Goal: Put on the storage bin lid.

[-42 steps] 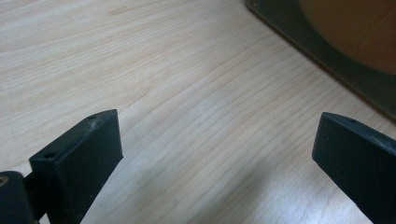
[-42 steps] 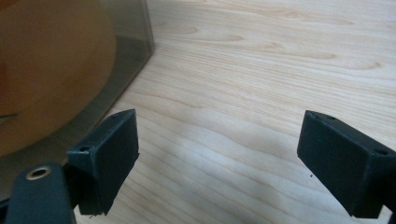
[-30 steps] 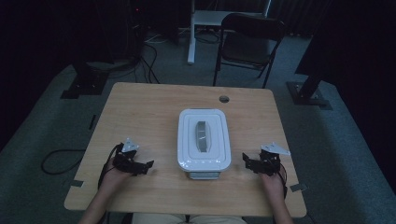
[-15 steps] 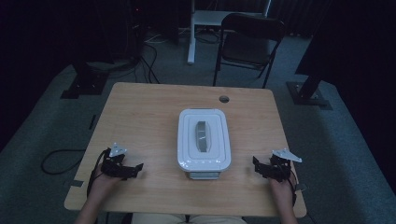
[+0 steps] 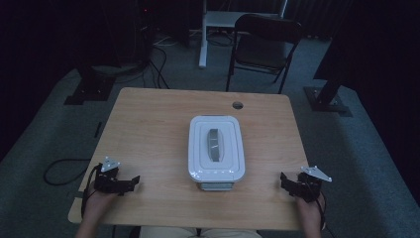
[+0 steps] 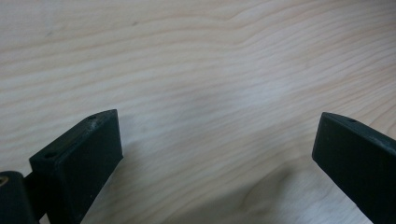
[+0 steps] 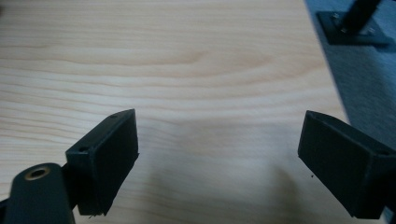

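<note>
A white lidded box [image 5: 216, 148] with a grey handle on its lid sits in the middle of the wooden table [image 5: 158, 119]. My left gripper [image 5: 130, 182] rests near the front left corner, well to the left of the box, open with only bare wood between its jaws [image 6: 219, 154]. My right gripper [image 5: 286, 180] rests near the front right corner, apart from the box, also open over bare wood [image 7: 219, 154]. Neither gripper holds anything.
A round cable hole [image 5: 237, 105] lies near the table's far edge. A black folding chair [image 5: 262, 47] and a white stand [image 5: 205, 34] are behind the table. Dark stand bases [image 5: 327, 96] sit on the carpet either side; the table's right edge shows close to my right gripper [image 7: 327, 84].
Both hands have drawn back toward the front edge and outward toward the table's corners. The box has not moved.
</note>
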Tool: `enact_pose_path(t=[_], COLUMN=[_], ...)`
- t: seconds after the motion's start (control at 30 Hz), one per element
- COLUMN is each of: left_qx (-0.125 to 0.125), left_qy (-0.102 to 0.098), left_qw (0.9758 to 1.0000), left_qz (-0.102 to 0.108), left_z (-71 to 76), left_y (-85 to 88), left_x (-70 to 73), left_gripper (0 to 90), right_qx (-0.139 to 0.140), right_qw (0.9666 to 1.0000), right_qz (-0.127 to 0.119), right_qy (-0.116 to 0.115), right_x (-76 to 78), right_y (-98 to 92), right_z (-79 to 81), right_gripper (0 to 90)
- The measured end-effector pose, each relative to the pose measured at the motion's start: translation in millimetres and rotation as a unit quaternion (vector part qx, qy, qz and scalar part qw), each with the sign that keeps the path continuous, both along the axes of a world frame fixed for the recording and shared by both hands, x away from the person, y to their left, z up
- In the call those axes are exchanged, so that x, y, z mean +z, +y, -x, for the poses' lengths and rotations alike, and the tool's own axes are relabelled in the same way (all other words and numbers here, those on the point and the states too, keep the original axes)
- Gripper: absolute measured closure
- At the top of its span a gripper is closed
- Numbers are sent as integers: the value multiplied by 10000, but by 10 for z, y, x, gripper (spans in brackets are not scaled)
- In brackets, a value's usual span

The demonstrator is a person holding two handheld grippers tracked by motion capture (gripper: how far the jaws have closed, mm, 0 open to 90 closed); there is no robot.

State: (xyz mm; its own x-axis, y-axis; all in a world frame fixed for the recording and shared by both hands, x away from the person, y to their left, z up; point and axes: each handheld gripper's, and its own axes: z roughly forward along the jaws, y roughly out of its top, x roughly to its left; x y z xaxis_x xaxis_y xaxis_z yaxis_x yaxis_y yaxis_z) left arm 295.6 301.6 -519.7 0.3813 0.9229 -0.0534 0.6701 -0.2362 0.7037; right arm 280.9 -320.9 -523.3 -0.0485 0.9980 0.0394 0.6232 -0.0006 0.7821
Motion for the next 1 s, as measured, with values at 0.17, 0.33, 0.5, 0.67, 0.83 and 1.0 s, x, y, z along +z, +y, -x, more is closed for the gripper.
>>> enact_pose_path(t=[0.17, 0.33, 0.5, 0.67, 0.83, 1.0], left_qx=[221, 504, 701, 771, 752, 764], left_qy=[-53, -60, -35, -9, 8, 6], left_qw=[9997, 9987, 9975, 9970, 9969, 9965], left_qz=[-29, 28, 20, -31, -237, -337], left_z=[73, 140, 172, 172, 167, 163], left_y=[96, 214, 298, 303, 274, 251], left_x=[5, 9, -8, -34, -38, -42], left_gripper=[23, 23, 23, 23, 23, 23], right_qx=[-172, -223, -294, -233, -251, -255], right_qw=[9998, 9997, 9994, 9987, 9986, 9986], right_qz=[-1, -4, 118, 282, 144, 128], right_qy=[64, 107, 121, 351, 442, 448], right_x=[-11, -14, -25, -41, -48, -49], right_y=[-78, -123, -147, -125, -138, -140], right_z=[58, 102, 149, 156, 145, 141], right_gripper=[135, 135, 137, 131, 131, 128])
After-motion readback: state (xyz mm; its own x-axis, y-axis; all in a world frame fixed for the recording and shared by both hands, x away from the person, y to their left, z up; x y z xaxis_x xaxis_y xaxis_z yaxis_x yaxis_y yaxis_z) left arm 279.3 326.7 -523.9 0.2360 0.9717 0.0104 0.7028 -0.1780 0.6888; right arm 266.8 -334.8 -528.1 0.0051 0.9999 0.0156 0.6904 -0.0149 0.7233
